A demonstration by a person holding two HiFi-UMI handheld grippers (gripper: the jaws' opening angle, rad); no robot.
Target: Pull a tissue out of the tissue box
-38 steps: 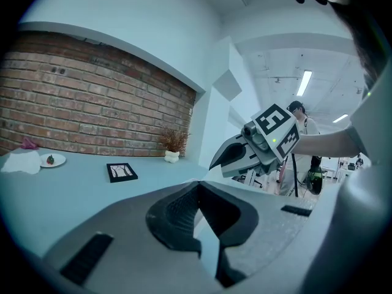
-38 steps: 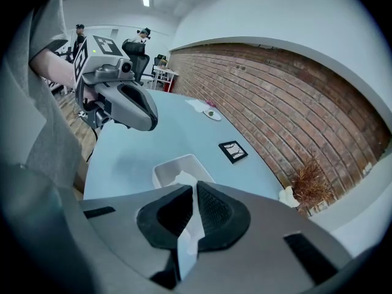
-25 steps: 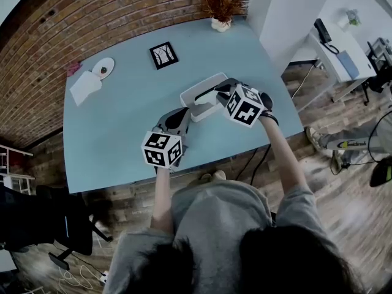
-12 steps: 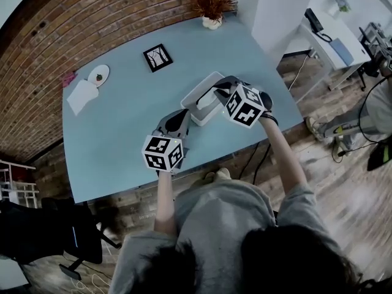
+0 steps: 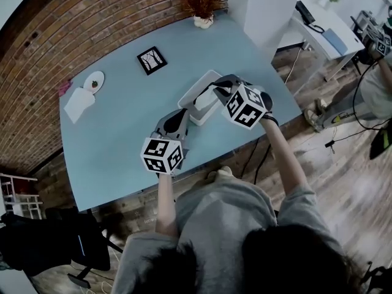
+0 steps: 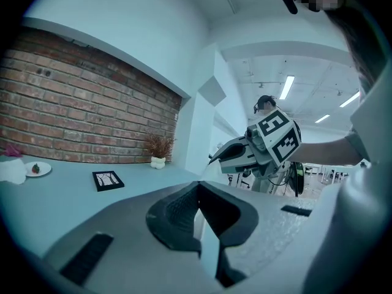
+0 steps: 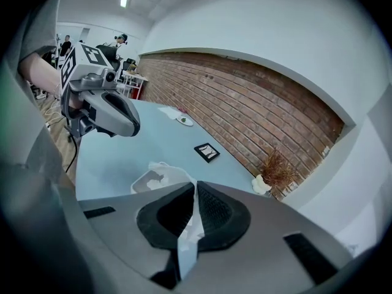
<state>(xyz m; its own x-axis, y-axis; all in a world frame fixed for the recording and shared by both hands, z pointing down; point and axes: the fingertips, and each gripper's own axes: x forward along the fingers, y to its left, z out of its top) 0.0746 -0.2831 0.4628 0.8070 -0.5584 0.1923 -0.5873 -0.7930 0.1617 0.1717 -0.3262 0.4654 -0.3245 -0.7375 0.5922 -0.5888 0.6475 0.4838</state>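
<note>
White tissue (image 7: 185,228) is pinched between the shut jaws of the right gripper (image 7: 195,185) at centre frame. The pale rim of the tissue box (image 5: 191,90) is clamped by the left gripper (image 6: 197,188).

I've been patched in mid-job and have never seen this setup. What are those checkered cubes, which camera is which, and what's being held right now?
There is no robot here. A person holds a hand-held gripper in each hand, and the marker cubes are part of those tools. The head view comes from a camera on the person's head, looking down. The other two views come from cameras riding on each tool, looking along its jaws. On the blue table are a white tissue box, a picture frame, a potted plant and a plate beside white paper. The right hand-held gripper is shut on a tissue that leads up out of the box. The left hand-held gripper is shut on a pale edge, apparently the box's rim.
</note>
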